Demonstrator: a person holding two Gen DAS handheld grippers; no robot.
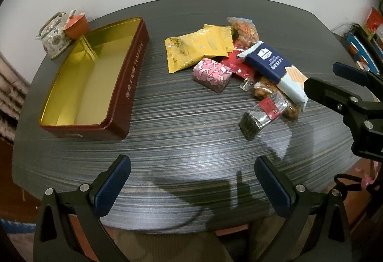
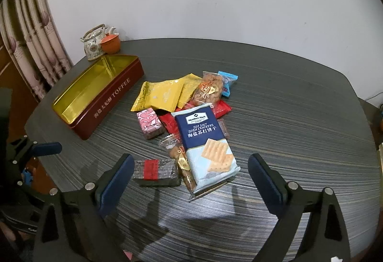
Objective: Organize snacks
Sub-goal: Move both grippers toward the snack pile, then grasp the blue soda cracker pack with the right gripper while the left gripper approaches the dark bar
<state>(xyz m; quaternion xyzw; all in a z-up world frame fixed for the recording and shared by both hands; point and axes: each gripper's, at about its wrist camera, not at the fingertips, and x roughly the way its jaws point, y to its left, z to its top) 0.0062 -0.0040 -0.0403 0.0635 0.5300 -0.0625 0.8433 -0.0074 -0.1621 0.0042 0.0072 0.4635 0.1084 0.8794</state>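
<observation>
Holding my right gripper (image 2: 189,180) spread wide and empty over the cracker packet (image 2: 205,147), lower centre of frame, atop the snack pile. The toffee tin (image 2: 100,104) sits empty at left, presumably the destination. My left gripper (image 1: 191,180) hangs open over bare bench (image 1: 186,123), holding nothing.

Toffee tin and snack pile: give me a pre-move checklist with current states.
1. Toffee tin open with nothing inside: ok.
2. Right gripper open, nothing held: ok.
3. Left gripper open, over bare table: ok.
4. Soda crackers pack on top of the pile, uncovered: ok.
5. Snacks already sorted into the tin: not ok, none inside.
6. Teapot and orange cup beyond the tin's far end, apart from the pile: ok.
</observation>
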